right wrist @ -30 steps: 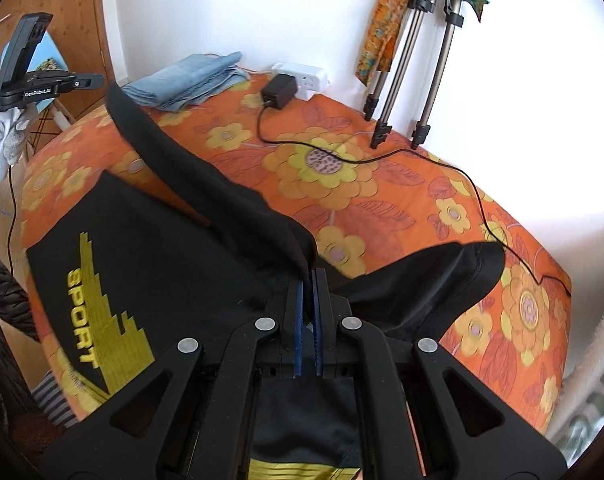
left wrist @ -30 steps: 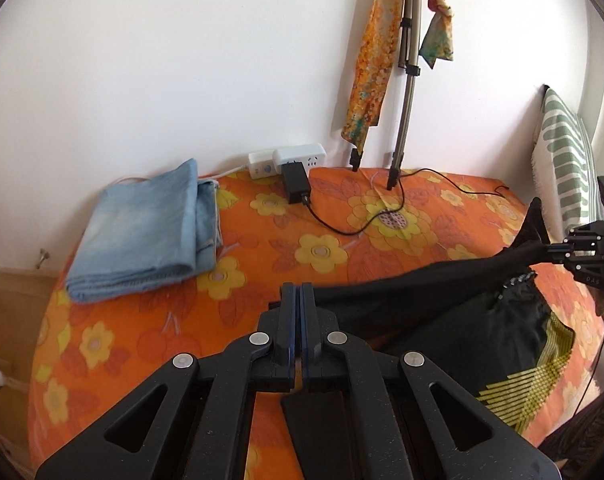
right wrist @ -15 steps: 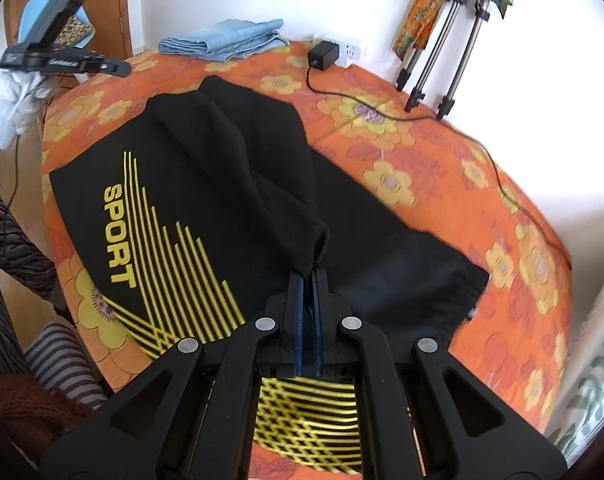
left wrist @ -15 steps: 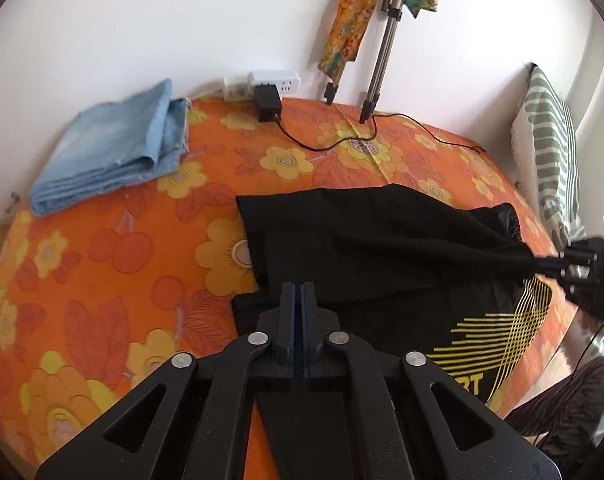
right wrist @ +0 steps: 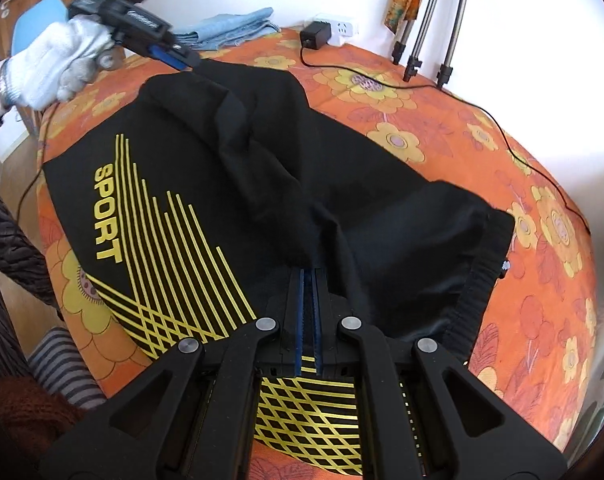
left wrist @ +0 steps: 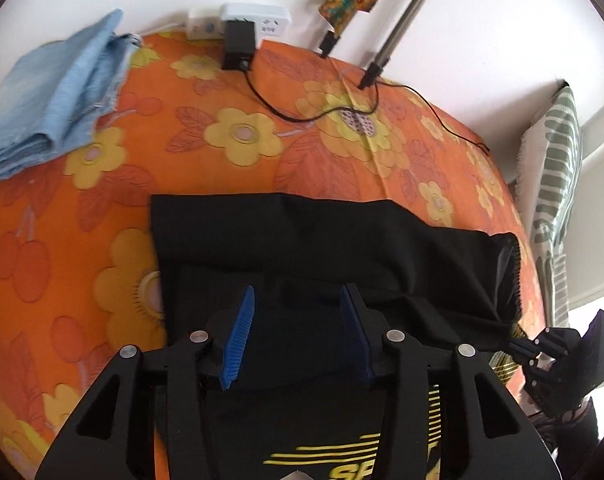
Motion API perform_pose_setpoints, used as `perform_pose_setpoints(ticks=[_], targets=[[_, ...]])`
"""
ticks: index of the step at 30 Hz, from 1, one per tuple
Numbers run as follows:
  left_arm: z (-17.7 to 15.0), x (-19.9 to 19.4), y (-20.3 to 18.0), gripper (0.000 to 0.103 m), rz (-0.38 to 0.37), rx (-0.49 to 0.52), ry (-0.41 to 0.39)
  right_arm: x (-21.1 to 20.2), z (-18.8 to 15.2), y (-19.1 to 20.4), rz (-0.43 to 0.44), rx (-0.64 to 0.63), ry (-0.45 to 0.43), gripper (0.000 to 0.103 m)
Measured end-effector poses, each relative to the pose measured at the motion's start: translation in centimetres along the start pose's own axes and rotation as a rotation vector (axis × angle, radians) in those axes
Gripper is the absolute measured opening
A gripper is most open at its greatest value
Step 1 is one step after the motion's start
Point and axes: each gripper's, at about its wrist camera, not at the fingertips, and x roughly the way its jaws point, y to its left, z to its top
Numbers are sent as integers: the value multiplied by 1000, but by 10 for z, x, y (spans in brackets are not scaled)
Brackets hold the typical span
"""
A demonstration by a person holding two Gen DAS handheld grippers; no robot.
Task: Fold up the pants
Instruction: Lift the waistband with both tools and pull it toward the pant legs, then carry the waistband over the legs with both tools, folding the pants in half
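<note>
Black pants (right wrist: 365, 184) with yellow stripes and the word SPORT lie on the orange flowered bed, one layer folded over the rest. They also show in the left wrist view (left wrist: 321, 236). My left gripper (left wrist: 298, 308) is open just above the near edge of the folded layer, its blue pads apart and empty. It shows in the right wrist view (right wrist: 182, 58) in a white-gloved hand at the far corner of the pants. My right gripper (right wrist: 309, 276) is shut on a bunched fold of the pants. It also shows in the left wrist view (left wrist: 513, 346) at the pants' right edge.
Folded blue jeans (left wrist: 50, 100) lie at the bed's far left. A power strip with a black adapter (left wrist: 238, 40) and its cable (left wrist: 302, 114) lie at the wall. Tripod legs (left wrist: 385, 52) stand behind. A striped pillow (left wrist: 557, 176) is at the right.
Both grippers lowered the lifted pants layer onto the rest of the pants. My left gripper opened and let go of the fabric. The right gripper stays shut.
</note>
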Motion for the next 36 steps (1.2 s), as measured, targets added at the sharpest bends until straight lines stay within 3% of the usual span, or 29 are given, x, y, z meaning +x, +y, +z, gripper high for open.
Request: perform_pose_setpoints(ticks=[3, 4, 5, 7, 13, 17, 19, 21, 23, 26, 28, 31, 36], targets=[[6, 10, -10, 61, -16, -36, 37, -12, 2, -4, 0, 3, -45, 9], [7, 14, -15, 61, -23, -40, 52, -14, 3, -3, -2, -13, -51, 21], [9, 18, -20, 61, -24, -39, 63, -16, 3, -1, -13, -37, -61, 40], [13, 27, -30, 61, -15, -27, 90, -19, 4, 6, -34, -94, -84, 55], [23, 53, -28, 61, 25, -96, 164, -8, 6, 21, -54, -187, -61, 55], [23, 52, -21, 58, 26, -144, 139, 3, 7, 34, -113, -261, -50, 55], [22, 49, -22, 47, 36, -127, 116, 10, 9, 37, -125, -281, -40, 55], [20, 47, -22, 17, 47, -103, 110, 18, 11, 38, -164, -299, -24, 49], [16, 44, -23, 7, 64, -73, 99, 25, 13, 36, -168, -295, 0, 18], [15, 35, -36, 7, 92, 65, 76, 22, 15, 29, -130, -256, 3, 8], [10, 26, -47, 9, 142, 226, 63, 18, 15, 26, -123, -237, -6, 7], [6, 14, -48, 11, 196, 388, 41, 15, 16, 20, -115, -205, -13, 7], [3, 2, -32, 13, 260, 523, 77, 12, 14, 17, -90, -181, -13, 7]])
